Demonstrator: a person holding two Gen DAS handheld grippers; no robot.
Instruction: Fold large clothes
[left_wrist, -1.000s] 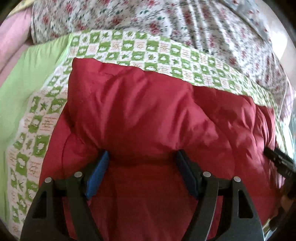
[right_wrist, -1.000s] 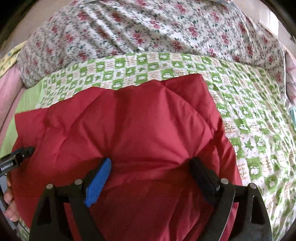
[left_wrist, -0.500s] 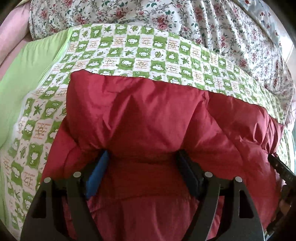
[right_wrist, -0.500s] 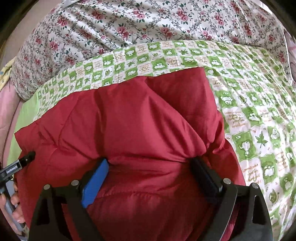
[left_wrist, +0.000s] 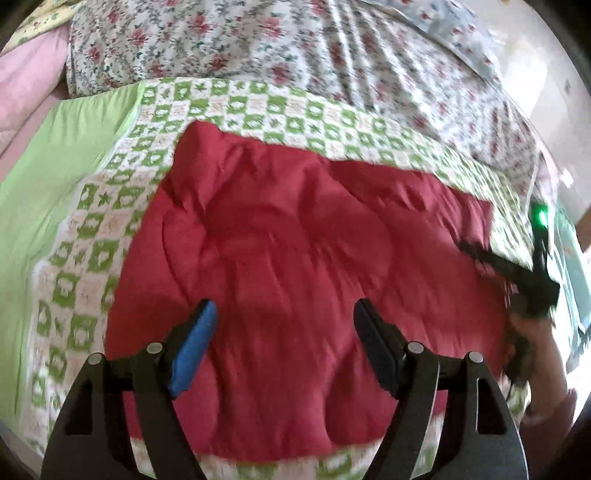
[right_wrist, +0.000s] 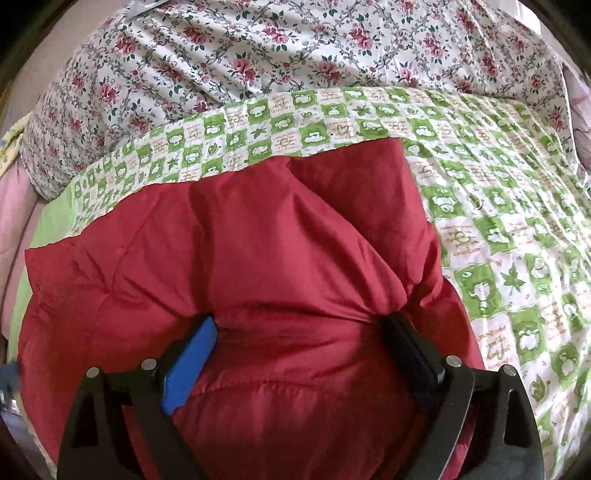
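- Left wrist view: the left gripper (left_wrist: 284, 325) hangs above the red padded garment (left_wrist: 295, 258) with its jaws apart and nothing between them; the garment lies on the green checked sheet (left_wrist: 92, 236).
- Right wrist view: the right gripper (right_wrist: 299, 332) grasps a thick bunched fold of the red padded garment (right_wrist: 258, 240), both pads sunk into the cloth, below the floral quilt (right_wrist: 277, 55).
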